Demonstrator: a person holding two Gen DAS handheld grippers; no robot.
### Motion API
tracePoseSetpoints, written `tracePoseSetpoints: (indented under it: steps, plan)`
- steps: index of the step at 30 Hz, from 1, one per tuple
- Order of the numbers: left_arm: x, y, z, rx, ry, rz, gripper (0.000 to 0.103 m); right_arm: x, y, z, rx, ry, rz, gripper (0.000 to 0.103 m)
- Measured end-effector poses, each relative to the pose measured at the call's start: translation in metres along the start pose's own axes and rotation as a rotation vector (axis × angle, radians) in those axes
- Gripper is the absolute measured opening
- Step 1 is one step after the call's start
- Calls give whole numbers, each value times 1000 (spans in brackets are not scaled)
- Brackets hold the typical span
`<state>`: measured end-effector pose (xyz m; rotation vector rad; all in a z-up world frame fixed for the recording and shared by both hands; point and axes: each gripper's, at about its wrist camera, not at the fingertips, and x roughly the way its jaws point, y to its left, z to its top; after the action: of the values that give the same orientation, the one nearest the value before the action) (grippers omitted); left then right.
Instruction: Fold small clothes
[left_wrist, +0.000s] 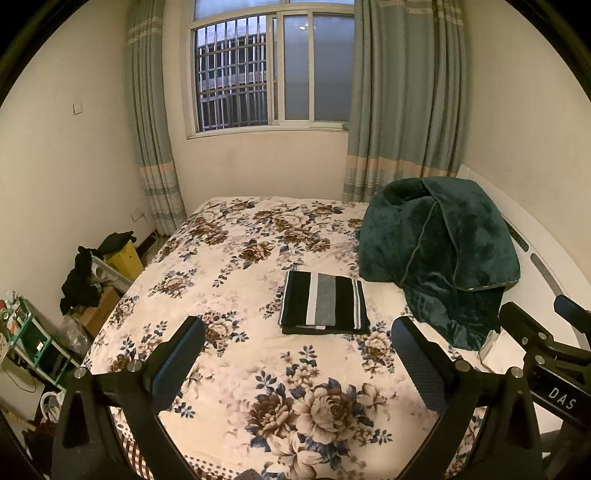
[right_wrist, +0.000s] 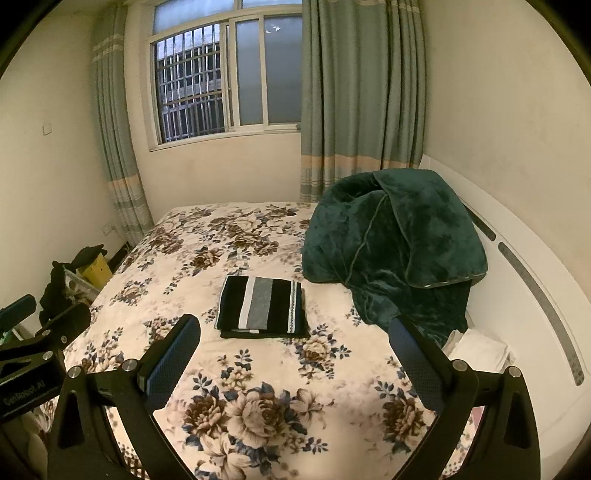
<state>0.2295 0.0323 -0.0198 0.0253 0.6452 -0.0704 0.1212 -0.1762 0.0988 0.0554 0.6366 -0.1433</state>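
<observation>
Both grippers, left (left_wrist: 297, 354) and right (right_wrist: 295, 350), hung wide apart and empty above the bed (right_wrist: 332, 369), short of the folded cloth (right_wrist: 262, 308).

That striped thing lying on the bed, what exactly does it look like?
The striped garment is a small piece of clothing folded into a neat, flat rectangle, several layers thick. It is mostly black, with a white stripe, a broad grey stripe and a narrow patterned band near its right edge. It looks like soft knit fabric. It lies on the floral bedspread, near the green blanket; no gripper touches it.
</observation>
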Motion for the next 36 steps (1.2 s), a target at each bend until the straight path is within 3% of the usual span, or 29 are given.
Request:
tracePoseSetpoints:
  steps: [36]
  plan:
    - [-9, -3, -9, -12, -7, 18, 103, -4, 4, -9, 5, -3, -4, 103]
